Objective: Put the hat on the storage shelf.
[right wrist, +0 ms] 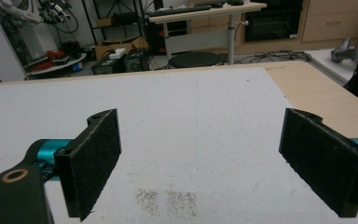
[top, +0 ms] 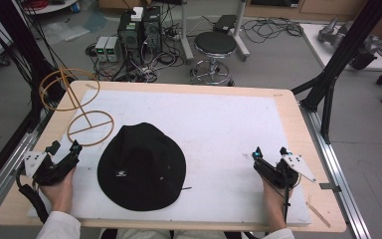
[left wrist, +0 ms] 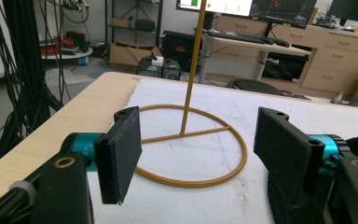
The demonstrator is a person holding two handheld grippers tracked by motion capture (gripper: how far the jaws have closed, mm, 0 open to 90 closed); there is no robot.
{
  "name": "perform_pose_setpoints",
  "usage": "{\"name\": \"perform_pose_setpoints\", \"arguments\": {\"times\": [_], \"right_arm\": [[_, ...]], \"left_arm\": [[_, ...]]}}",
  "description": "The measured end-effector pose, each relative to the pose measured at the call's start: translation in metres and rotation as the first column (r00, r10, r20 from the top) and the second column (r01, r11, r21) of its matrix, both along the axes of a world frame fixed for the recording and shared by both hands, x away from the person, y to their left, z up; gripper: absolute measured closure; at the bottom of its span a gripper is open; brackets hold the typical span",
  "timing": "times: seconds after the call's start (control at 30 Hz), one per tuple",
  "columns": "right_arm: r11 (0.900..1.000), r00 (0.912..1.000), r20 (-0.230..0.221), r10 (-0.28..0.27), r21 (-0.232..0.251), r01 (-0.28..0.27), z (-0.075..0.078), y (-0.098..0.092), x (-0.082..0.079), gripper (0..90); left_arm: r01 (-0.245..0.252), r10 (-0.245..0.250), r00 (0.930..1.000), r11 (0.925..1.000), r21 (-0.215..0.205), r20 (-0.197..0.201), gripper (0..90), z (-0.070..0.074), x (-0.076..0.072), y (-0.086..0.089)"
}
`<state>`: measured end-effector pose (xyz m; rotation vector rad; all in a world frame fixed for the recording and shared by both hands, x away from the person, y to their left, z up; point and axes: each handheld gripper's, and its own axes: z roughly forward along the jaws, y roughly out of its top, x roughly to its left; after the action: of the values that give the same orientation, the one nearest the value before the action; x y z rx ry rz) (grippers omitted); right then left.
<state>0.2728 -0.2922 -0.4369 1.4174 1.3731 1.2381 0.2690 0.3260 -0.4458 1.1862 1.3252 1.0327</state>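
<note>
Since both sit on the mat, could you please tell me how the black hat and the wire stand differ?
The black hat is a solid, dark fabric dome lying low near the table's front edge; the wire stand is an open, yellowish frame of rings on an upright rod, at the far left corner. The hat sits between the grippers, the stand beyond the left one. Neither is held.

A robotics lab or research workshop

Desktop computer towers (top: pixel 139 30) sit on the floor in a tangle of cables (top: pixel 151 67) behind the worktop (top: pixel 298 129), beside a black stool (top: pixel 215 45), black frame struts (top: pixel 343 50), and desks with monitors (left wrist: pixel 223 5) and keyboards (left wrist: pixel 247 36)
</note>
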Motion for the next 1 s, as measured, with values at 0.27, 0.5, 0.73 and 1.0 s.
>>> {"name": "perform_pose_setpoints", "arguments": {"times": [0.27, 0.5, 0.73, 1.0], "right_arm": [[1.0, 1.0, -0.003, 0.003, -0.002, -0.003, 0.0, 0.0007, -0.0001, 12.0], [1.0, 1.0, -0.004, 0.0, -0.005, 0.0, -0.0004, 0.0003, 0.0006, 11.9], [1.0, 0.9999, -0.012, 0.009, -0.003, -0.009, -0.0002, 0.0011, 0.0, 11.9], [1.0, 0.9997, -0.011, 0.023, -0.008, -0.023, -0.0006, 0.0012, 0.0007, 11.9]], "left_arm": [[0.003, -0.004, 1.0, 0.9999, -0.016, -0.002, 32.3, -0.0005, -0.0008, 0.002], [0.012, -0.012, 0.9999, 0.9997, -0.023, -0.001, 32.3, -0.0009, 0.0003, 0.0024], [0.023, -0.023, 0.9997, 0.9991, -0.035, -0.01, 32.2, -0.0005, 0.0007, 0.0024], [0.075, -0.075, 0.9972, 0.9946, -0.072, 0.005, 32.2, 0.0088, -0.0019, 0.002]]}}
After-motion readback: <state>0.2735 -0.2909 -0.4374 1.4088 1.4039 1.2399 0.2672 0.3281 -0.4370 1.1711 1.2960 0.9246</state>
